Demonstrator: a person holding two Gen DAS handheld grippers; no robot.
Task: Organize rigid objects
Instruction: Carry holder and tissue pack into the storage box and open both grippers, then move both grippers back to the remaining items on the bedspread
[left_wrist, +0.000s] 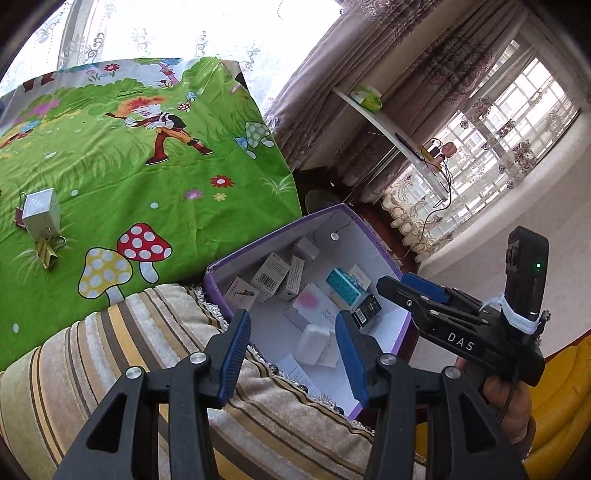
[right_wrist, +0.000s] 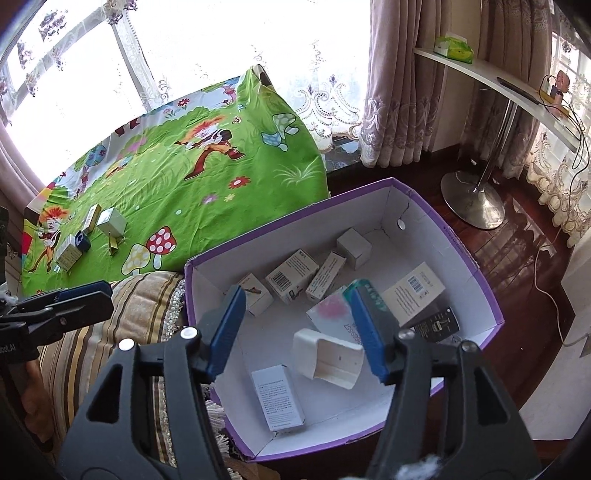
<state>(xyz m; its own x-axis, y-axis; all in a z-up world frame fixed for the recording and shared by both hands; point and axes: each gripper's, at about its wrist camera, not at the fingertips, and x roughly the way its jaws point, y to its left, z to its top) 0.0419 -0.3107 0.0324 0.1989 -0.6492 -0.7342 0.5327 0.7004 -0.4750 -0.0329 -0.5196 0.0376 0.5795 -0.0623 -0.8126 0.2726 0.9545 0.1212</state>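
While both grippers hang over the purple-rimmed cardboard box (right_wrist: 476, 258), a drop-off step is judged to be in hand. Left gripper (left_wrist: 291, 354): fingers apart, nothing between the pads. Right gripper (right_wrist: 295, 332): fingers apart, nothing clamped; a white plastic case (right_wrist: 327, 358) lies on the box floor beneath it (apparently just deposited, though that is a judgement).

Contents already in the box: a barcoded white carton (right_wrist: 291, 275), a slim white carton (right_wrist: 325, 277), a plain white cube carton (right_wrist: 354, 247), a teal ribbed box (left_wrist: 347, 288), a black carton (right_wrist: 437, 325), and a white carton with fine print (right_wrist: 279, 397).

Outstanding: a silver cube box (left_wrist: 40, 208) with gold binder clips (left_wrist: 48, 247), and further small cartons (right_wrist: 72, 247), lying on the green cartoon tablecloth (left_wrist: 155, 206), well apart from the box. The next move calls for a reach back to that cloth.

Legible writing: "DAS" on the right gripper's body; digits on a pink-marked carton (right_wrist: 330, 312), partly hidden. Other print is too small to be read.
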